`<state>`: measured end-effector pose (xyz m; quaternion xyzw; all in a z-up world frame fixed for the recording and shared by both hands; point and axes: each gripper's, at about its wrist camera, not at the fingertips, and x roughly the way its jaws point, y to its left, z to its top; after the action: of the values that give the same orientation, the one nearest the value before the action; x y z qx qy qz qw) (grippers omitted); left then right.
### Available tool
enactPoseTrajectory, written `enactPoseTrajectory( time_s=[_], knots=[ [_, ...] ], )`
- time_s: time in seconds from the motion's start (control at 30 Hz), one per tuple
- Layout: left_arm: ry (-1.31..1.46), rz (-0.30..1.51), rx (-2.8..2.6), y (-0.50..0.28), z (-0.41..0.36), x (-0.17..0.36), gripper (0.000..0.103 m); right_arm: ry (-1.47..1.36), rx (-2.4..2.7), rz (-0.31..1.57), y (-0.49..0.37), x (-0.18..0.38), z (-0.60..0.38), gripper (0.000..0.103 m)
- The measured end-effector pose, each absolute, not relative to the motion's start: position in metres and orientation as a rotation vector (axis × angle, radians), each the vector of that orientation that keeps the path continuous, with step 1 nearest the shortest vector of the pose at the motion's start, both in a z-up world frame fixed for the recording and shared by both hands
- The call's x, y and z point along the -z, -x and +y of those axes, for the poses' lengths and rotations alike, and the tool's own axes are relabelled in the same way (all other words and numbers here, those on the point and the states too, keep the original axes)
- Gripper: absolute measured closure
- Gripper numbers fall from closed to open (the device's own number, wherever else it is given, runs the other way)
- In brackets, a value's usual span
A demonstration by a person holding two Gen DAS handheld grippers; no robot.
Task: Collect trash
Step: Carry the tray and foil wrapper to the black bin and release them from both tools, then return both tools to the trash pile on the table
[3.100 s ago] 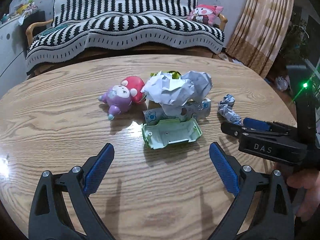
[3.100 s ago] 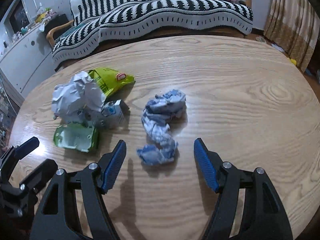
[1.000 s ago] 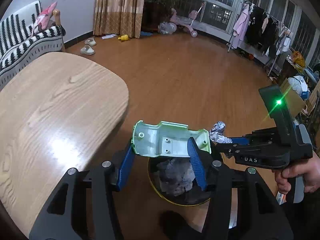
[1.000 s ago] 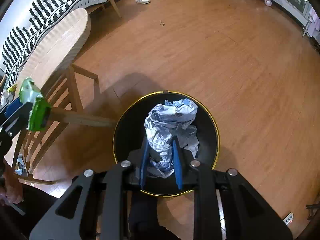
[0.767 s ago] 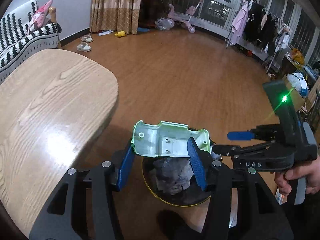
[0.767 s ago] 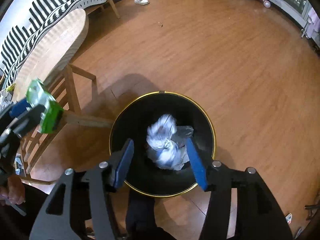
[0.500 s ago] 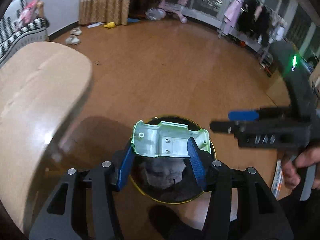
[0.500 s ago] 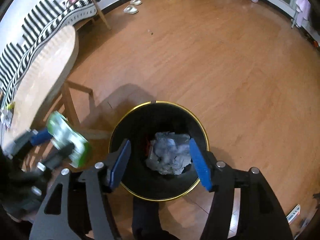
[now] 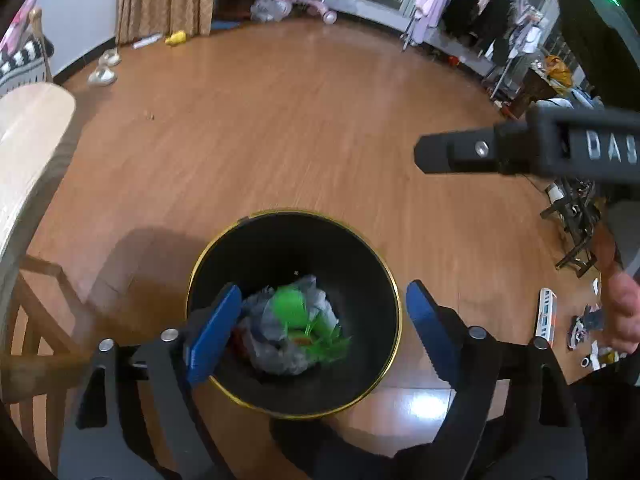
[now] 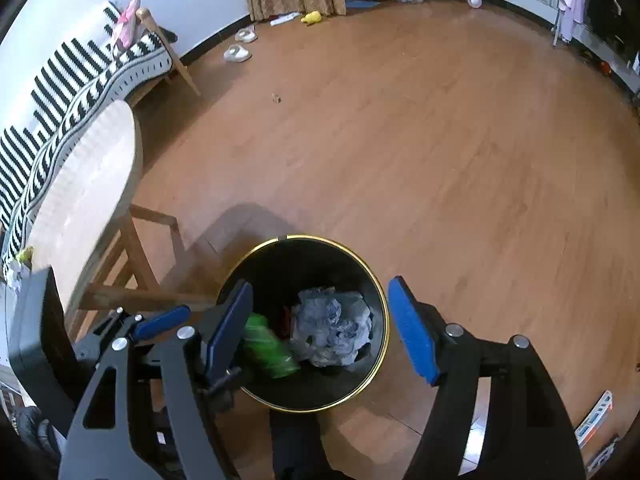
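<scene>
A black trash bin with a gold rim (image 9: 394, 292) stands on the wood floor below both grippers; it also shows in the right wrist view (image 10: 384, 304). Inside lie crumpled blue-white paper (image 10: 332, 326) and the green plastic toy shell (image 9: 298, 314), blurred, also seen in the right wrist view (image 10: 268, 348). My left gripper (image 9: 320, 328) is open and empty over the bin. My right gripper (image 10: 320, 332) is open and empty over the bin. The right gripper's body (image 9: 520, 148) shows at the upper right of the left wrist view.
The oval wooden table (image 10: 80, 184) stands left of the bin, with remaining trash (image 10: 20, 264) at its far end. A wooden chair frame (image 10: 136, 256) sits between table and bin. The striped sofa (image 10: 80, 76) is beyond. Small items (image 9: 548, 316) lie on the floor at right.
My left gripper has opened and the green toy shell has dropped into the bin. My right gripper, which let go of the crumpled paper a moment earlier, has stayed open and lifted a little.
</scene>
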<state>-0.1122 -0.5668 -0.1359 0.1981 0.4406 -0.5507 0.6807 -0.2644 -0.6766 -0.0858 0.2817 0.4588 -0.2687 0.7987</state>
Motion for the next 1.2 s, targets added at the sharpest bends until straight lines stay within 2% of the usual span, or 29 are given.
enactPoseTrajectory(
  time_s=[0.23, 0.57, 0.9, 1.2],
  knots=[
    [-0.411, 0.958, 1.197, 0.110, -0.553, 0.113, 0.010, -0.571, 0.575, 0.971, 0.257, 0.074, -0.665, 0.035],
    [-0.253, 0.894, 1.063, 0.054, -0.467, 0.051, 0.009, -0.461, 0.492, 0.888, 0.194, 0.033, -0.612, 0.034],
    [-0.160, 0.788, 0.707, -0.026, -0.318, 0.013, 0.008, -0.366, 0.268, 0.850, 0.082, 0.013, -0.506, 0.030],
    [0.007, 0.784, 0.372, -0.103, -0.158, 0.013, 0.008, -0.315, 0.012, 0.880, -0.035, 0.019, -0.370, 0.030]
  ],
)
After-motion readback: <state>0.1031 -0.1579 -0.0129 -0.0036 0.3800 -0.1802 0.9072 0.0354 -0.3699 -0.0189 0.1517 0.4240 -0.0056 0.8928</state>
